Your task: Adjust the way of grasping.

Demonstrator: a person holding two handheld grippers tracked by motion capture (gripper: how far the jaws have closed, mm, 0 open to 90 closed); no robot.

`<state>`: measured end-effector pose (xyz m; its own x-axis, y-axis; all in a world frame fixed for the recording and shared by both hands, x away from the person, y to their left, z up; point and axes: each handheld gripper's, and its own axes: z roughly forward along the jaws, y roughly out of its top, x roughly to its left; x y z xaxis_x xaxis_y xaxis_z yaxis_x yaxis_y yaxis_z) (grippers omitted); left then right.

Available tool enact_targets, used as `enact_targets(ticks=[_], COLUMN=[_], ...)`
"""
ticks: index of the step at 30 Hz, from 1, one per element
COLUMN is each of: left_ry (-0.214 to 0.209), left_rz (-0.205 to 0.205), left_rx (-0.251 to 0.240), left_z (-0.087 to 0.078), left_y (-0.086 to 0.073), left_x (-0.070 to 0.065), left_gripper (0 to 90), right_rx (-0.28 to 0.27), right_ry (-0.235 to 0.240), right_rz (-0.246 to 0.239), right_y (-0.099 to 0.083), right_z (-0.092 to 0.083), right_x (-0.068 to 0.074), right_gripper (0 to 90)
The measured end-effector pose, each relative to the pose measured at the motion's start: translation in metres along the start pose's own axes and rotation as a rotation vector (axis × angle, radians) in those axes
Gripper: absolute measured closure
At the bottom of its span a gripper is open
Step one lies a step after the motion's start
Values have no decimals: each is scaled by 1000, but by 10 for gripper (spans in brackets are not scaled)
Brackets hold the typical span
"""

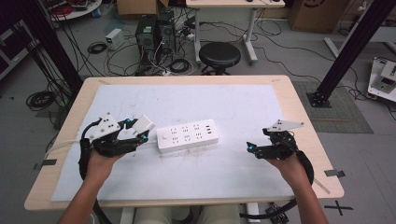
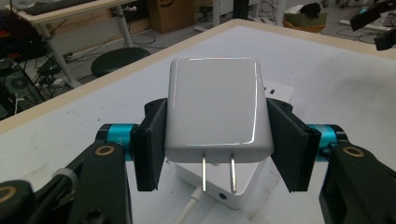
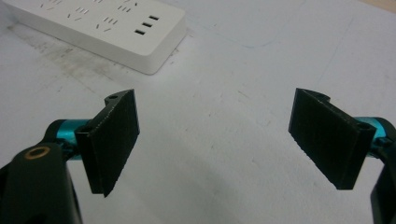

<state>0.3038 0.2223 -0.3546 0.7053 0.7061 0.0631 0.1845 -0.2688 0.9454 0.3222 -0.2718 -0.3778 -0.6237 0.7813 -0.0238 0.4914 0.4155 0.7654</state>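
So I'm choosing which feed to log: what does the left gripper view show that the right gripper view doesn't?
Left gripper view: a white charger, prongs pointing down, clamped in the left gripper; also a black stool. Right gripper view: the right gripper open, holding nothing, and the power strip's socket face. Both: the power strip and the white-covered table.

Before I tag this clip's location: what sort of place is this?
Probably a robotics or electronics lab: computer towers amid tangled floor cables, black frame posts, and a sheet-covered worktable.
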Motion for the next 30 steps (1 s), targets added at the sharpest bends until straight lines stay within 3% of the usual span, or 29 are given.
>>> enact_targets(ticks=[13,14,16,24,30], left_ry=[-114,-143,-163,-191,-214], left_rz=[76,106,120,133,153], left_rx=[35,44,52,63,76], left_z=[12,15,18,27,35], left_y=[1,2,1,-3,-5], left_x=[-17,-22,-27,-39,-48], left_gripper=[426,426,426,425,425], right_rx=[7,15,15,40,42], right_ry=[54,85,100,183,246], right_rz=[-16,-6,-11,-26,-11], right_y=[4,6,6,14,21], right_z=[4,5,6,12,17], right_x=[9,13,15,28,36], right_gripper=[164,164,164,169,169])
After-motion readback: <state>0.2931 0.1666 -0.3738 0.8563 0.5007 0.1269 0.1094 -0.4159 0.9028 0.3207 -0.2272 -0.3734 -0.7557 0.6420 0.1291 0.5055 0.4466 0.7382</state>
